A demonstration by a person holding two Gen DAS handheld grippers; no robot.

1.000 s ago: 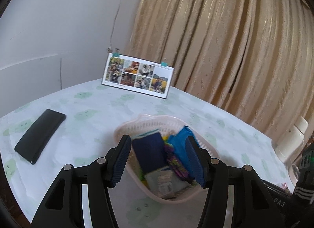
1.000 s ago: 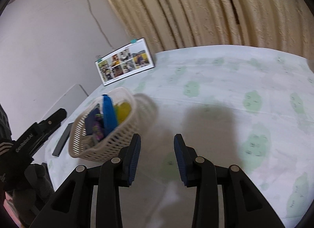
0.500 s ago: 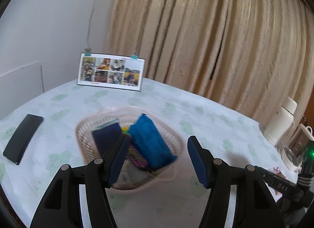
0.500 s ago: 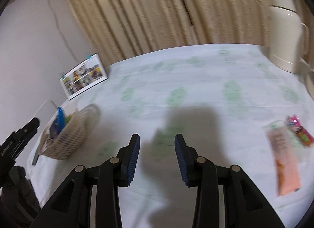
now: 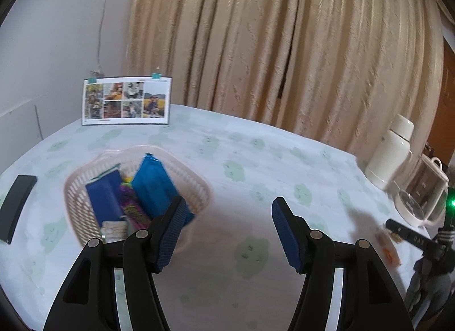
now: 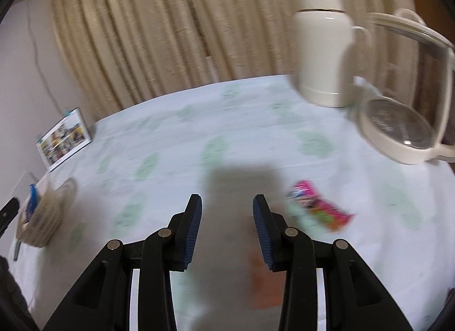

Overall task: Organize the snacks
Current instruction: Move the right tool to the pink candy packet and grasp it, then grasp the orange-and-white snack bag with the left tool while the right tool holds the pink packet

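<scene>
On patterned tablecloth (image 6: 233,120): glossy pink snack packet (image 6: 321,208), blurred, just right of right gripper (image 6: 227,214), empty, jaws apart. Left gripper (image 5: 227,225) gapes, empty; lattice plastic basket (image 5: 196,185) holds blue packets (image 5: 152,185).

Perforated plastic basket (image 5: 196,185), glossy flask (image 6: 322,46)

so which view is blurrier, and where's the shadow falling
The right wrist view is blurrier: the pink snack packet, white flask and basket smear, and a dark shadow lies on the tablecloth ahead of the right gripper. The left wrist view is sharper; only the basket's snacks blur slightly.
</scene>
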